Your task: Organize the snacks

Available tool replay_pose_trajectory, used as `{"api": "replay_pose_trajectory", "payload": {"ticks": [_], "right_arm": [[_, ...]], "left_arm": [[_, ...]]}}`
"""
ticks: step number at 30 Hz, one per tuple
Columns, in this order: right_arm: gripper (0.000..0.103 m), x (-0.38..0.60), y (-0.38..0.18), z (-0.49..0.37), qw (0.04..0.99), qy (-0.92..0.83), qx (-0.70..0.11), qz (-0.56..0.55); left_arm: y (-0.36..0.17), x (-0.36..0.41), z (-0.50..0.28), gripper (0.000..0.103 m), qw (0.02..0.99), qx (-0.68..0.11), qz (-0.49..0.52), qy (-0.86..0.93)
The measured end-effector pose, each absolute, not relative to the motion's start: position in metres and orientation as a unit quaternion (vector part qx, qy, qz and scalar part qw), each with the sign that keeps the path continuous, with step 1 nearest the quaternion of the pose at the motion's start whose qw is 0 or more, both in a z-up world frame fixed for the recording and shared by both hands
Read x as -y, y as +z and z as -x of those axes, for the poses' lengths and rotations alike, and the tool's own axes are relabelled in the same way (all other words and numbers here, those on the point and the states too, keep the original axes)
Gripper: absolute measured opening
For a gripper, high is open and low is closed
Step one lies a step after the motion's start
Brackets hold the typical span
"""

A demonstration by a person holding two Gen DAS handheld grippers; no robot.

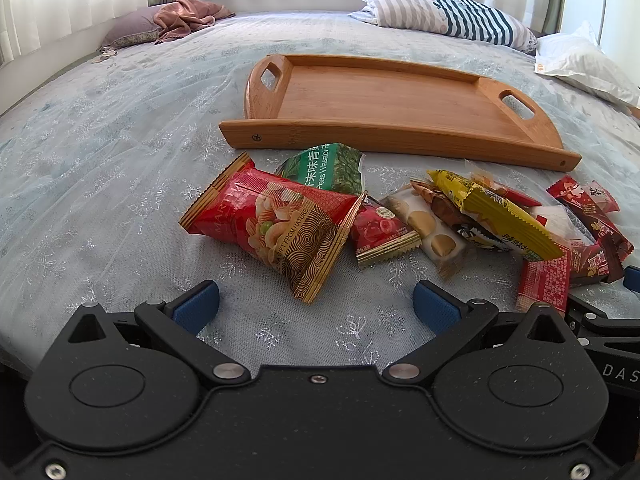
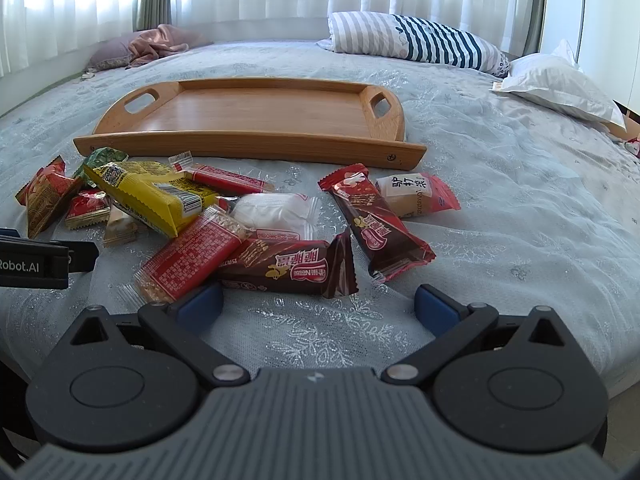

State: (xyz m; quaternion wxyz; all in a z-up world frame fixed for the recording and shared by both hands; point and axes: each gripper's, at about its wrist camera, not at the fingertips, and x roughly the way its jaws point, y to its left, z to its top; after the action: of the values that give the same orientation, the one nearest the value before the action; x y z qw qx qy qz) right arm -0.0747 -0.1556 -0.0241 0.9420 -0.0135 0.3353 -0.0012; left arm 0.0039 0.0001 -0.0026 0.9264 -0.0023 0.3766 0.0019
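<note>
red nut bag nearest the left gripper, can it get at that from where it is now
Probably yes: the left gripper is open, the red nut bag lies just ahead on the bedspread, nothing on top of it.

You have one wooden tray [image 2: 256,118]; in front of it lie about twelve snack packets [image 2: 224,216], two of them brown wafer bars [image 2: 292,268]. Behind it, three pillows [image 2: 416,42].

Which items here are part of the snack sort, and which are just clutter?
Job:
wooden tray, nothing in it
red nut bag
green wasabi pea bag
yellow packet
brown wafer bars
white-wrapped snack

Lying about:
striped pillow
white pillow
pink cloth
</note>
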Motion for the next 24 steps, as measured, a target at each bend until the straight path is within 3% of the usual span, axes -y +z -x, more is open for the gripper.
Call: {"api": "replay_pose_trajectory", "payload": {"ticks": [24], "right_arm": [[0.103,0.1577,-0.0229,0.0719,0.939,0.001,-0.344,0.018]], "left_arm": [[-0.0067,-0.0018,-0.0031,0.103,0.925,-0.380,0.005,0.004]]}}
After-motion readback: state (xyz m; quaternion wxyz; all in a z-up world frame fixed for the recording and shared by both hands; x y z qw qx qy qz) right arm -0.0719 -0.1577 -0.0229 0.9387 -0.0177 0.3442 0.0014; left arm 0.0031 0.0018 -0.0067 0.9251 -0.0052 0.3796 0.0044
